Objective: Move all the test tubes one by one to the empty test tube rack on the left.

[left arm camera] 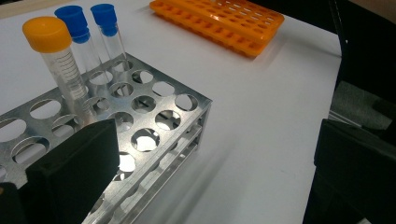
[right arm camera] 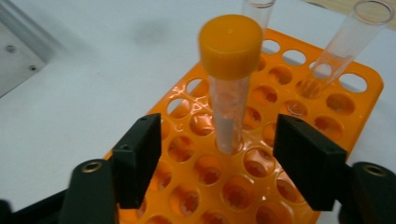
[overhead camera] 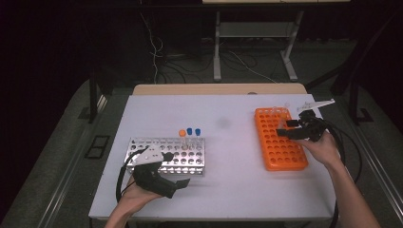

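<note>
On the left of the white table (overhead camera: 228, 185), the left gripper (overhead camera: 183, 182) is resting near the front edge of the metal rack (overhead camera: 167, 154), its jaws standing wide and holding nothing. At the rack's far edge, one orange-capped tube (left arm camera: 58, 65) and two blue-capped tubes (left arm camera: 91, 39) are standing upright. Moving right across bare tabletop, the orange rack (overhead camera: 280, 140) is sitting near the far right corner. Over it, the right gripper (right arm camera: 219, 161) is hovering with its jaws wide apart, one on either side of a second orange-capped tube (right arm camera: 229, 84), which is standing upright in a hole of that rack; neither jaw is touching it. Two uncapped glass tubes (right arm camera: 334, 51) are standing in holes farther back. The step in hand looks like grasping this capped tube. To do it well, the person should be keeping the tube centred between the jaws, closing on the clear body below the cap, squeezing gently, then lifting straight up so the tube clears its hole without tilting the rack or knocking the glass tubes behind.
</note>
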The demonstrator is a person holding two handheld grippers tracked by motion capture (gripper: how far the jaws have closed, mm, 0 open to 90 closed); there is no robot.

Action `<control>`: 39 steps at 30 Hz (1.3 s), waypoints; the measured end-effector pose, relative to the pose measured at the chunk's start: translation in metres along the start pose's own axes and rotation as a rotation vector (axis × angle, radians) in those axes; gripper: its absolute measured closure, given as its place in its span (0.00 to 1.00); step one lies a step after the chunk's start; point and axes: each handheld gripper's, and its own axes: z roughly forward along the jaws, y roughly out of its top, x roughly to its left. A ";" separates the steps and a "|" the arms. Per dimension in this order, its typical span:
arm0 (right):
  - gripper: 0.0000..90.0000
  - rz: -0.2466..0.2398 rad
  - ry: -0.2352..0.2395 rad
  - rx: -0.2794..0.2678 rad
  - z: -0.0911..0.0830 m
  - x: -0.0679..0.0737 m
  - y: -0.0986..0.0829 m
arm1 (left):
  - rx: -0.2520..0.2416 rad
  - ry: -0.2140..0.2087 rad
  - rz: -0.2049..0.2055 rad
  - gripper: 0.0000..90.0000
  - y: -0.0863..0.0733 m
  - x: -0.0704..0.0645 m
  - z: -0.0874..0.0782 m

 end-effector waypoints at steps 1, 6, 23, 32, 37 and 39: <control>0.42 0.003 -0.008 0.001 0.002 0.000 0.000 | -0.002 0.002 0.001 0.00 -0.001 0.000 0.001; 0.58 -0.009 -0.030 -0.002 0.009 -0.001 -0.002 | 0.001 0.015 0.006 0.00 -0.005 0.000 0.004; 0.82 -0.034 -0.077 -0.031 0.004 0.004 0.002 | -0.011 0.044 -0.005 0.00 -0.013 0.008 0.010; 0.82 -0.037 -0.068 -0.055 -0.015 0.008 0.011 | -0.005 0.038 0.000 0.00 -0.012 0.007 0.009; 0.82 -0.043 -0.041 -0.059 -0.029 0.014 0.017 | -0.005 0.037 0.002 0.00 -0.011 0.006 0.008; 0.82 -0.048 -0.027 -0.061 -0.034 0.018 0.019 | -0.004 0.036 0.004 0.00 -0.010 0.006 0.007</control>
